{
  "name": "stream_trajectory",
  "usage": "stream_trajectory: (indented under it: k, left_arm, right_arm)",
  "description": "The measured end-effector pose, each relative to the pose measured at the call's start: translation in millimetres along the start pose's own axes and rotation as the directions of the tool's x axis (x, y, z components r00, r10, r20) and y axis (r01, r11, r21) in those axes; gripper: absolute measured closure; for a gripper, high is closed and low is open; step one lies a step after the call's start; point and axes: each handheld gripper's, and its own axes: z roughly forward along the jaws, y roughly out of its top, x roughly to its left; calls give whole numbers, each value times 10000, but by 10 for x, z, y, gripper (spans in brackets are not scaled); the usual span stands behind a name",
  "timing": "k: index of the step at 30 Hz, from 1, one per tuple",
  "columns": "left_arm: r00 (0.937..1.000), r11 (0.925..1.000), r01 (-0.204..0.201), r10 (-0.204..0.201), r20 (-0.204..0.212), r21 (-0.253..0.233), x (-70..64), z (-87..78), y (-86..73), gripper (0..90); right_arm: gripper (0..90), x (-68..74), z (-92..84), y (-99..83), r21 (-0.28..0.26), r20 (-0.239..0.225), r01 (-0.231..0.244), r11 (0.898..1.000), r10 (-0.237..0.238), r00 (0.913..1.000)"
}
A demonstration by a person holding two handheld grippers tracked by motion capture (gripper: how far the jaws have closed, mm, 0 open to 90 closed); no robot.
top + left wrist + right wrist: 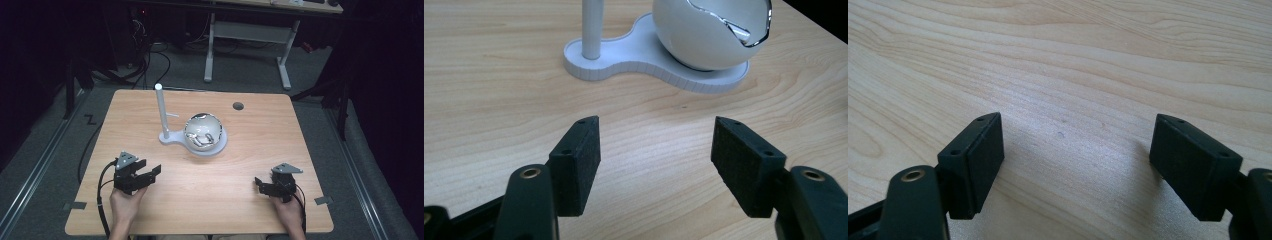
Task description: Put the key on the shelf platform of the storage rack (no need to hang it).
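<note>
Stand [192, 140]: one, with one pole [161, 110] and one globe [202, 131], far; two tongs, left [152, 172] and right [259, 183], gape empty on the tabletop [215, 190].

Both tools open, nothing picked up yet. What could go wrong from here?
1. The shiny round bowl is smooth and curved, so the left tool may slip off it or roll it off the white stand.
2. The thin upright post rises right beside the bowl; a reach from the left could knock it.
3. The right tool faces bare table, so it would need re-aiming first.
</note>
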Motion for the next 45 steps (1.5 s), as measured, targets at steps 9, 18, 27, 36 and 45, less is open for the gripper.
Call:
stream_trajectory:
  k: [9, 18, 27, 36, 45]
  left_arm:
    - [9997, 9999, 114, -113, -226, 33, 77, 20, -41, 370]
    - [9988, 9999, 132, -129, -467, 52, 168, 62, -77, 369]
    - [9962, 9994, 358, -354, -794, 32, 209, 109, -131, 367]
    - [9964, 9999, -102, 107, -837, 59, 317, 147, -187, 364]
    - [9984, 9991, 26, -51, -571, -425, 347, 229, -290, 360]
  right_arm:
    - [221, 0, 0, 0, -1, -2, 1, 10000, -1, 10000]
    - [221, 0, 0, 0, -1, 0, 1, 10000, -1, 10000]
    - [221, 0, 0, 0, -1, 0, 1, 10000, -1, 10000]
    - [221, 0, 0, 0, -1, -2, 1, 10000, -1, 10000]
    - [221, 0, 0, 0, -2, -1, 0, 10000, 0, 10000]
